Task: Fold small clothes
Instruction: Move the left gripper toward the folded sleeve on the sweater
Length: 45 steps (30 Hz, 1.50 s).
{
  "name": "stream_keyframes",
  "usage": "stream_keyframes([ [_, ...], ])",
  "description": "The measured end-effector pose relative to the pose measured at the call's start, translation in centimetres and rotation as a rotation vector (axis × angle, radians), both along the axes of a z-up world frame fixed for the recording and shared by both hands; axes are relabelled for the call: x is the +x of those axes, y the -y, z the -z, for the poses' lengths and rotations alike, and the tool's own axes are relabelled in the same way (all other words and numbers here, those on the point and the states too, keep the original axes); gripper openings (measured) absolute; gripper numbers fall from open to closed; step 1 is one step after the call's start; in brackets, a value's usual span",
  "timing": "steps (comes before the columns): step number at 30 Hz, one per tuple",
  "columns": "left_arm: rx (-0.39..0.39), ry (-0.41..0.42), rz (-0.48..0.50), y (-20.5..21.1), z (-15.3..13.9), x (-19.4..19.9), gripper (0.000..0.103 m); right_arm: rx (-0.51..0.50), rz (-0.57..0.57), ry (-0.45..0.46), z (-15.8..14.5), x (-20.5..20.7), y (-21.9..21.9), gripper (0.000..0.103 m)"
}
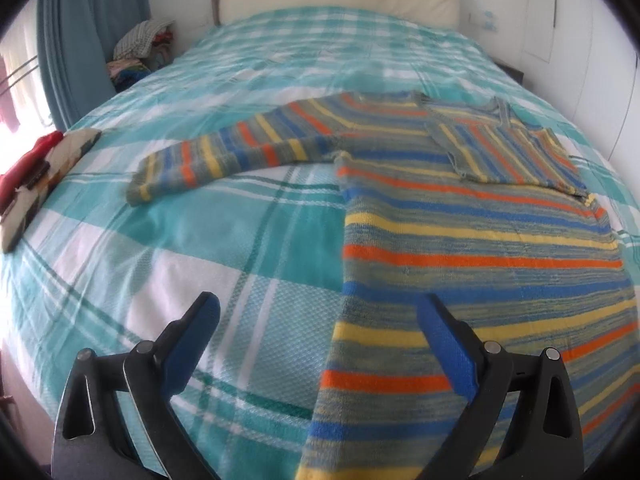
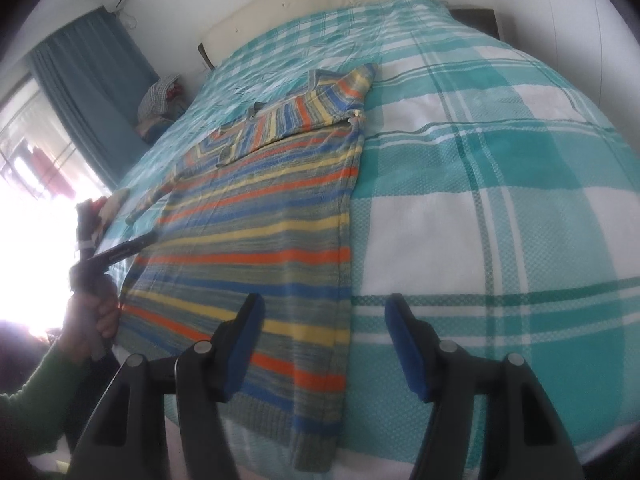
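I am folding a striped sweater [image 1: 480, 216] that lies flat on the bed [image 1: 200, 240]. In my left camera it fills the right side of the frame, from the middle down to the bottom. One sleeve is already folded across the chest, in the upper right of that frame. The other sleeve [image 1: 224, 152] is stretched out toward the middle left, so I think that sleeve is the next part to fold in.

My left gripper [image 1: 318, 344] is wide open and holds nothing. It hovers low at the bottom of the frame, right over the sweater's left edge, with one finger over the bed and one over the knit. My right gripper [image 2: 322, 340] is wide open and empty too. It sits at the bottom of its frame over the sweater's right edge, one finger over the stripes and one over the checked bedcover.

In the right camera, at the lower left, I see my left hand [image 2: 92, 312] wrapped around the left gripper's handle, in a green sleeve.

Next I think I must reach out to the loose sleeve, pinch it, and lay it across the chest.
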<state>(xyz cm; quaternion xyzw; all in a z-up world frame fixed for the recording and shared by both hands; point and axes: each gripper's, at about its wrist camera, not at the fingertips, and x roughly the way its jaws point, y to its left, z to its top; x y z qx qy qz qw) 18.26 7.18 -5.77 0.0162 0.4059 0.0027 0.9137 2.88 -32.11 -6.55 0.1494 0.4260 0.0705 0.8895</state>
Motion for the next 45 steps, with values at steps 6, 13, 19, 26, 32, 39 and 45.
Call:
stream_keyframes([
  [6, -0.092, 0.050, 0.019, -1.0, -4.4, 0.4, 0.101, -0.086, 0.062, 0.142, -5.0, -0.3, 0.2, 0.077],
  [13, -0.070, -0.002, 0.139, 2.5, -4.8, 6.5, 0.100, -0.087, 0.087, 0.205, -5.0, 3.9, -0.6, 0.080],
  [19, -0.089, 0.003, 0.139, 2.1, -7.8, 2.7, 0.100, -0.001, -0.017, 0.268, -6.6, 8.2, -3.7, 0.080],
  [26, -0.062, -0.010, 0.132, 1.3, -6.0, -0.8, 0.101, -0.104, -0.048, 0.381, -9.3, 2.7, -5.9, 0.087],
  [32, -0.074, -0.060, 0.172, 2.3, -3.9, -0.8, 0.101, -0.124, 0.039, 0.326, -8.0, 0.3, -3.4, 0.087],
  [39, -0.155, -0.159, 0.065, -5.4, -1.8, 2.2, 0.100, -0.143, 0.097, 0.257, -3.6, 1.1, -2.8, 0.087],
  [45, -0.340, -0.125, -0.274, -21.9, -2.0, 11.2, 0.100, -0.185, 0.069, 0.222, -1.6, 1.7, -4.3, 0.087],
])
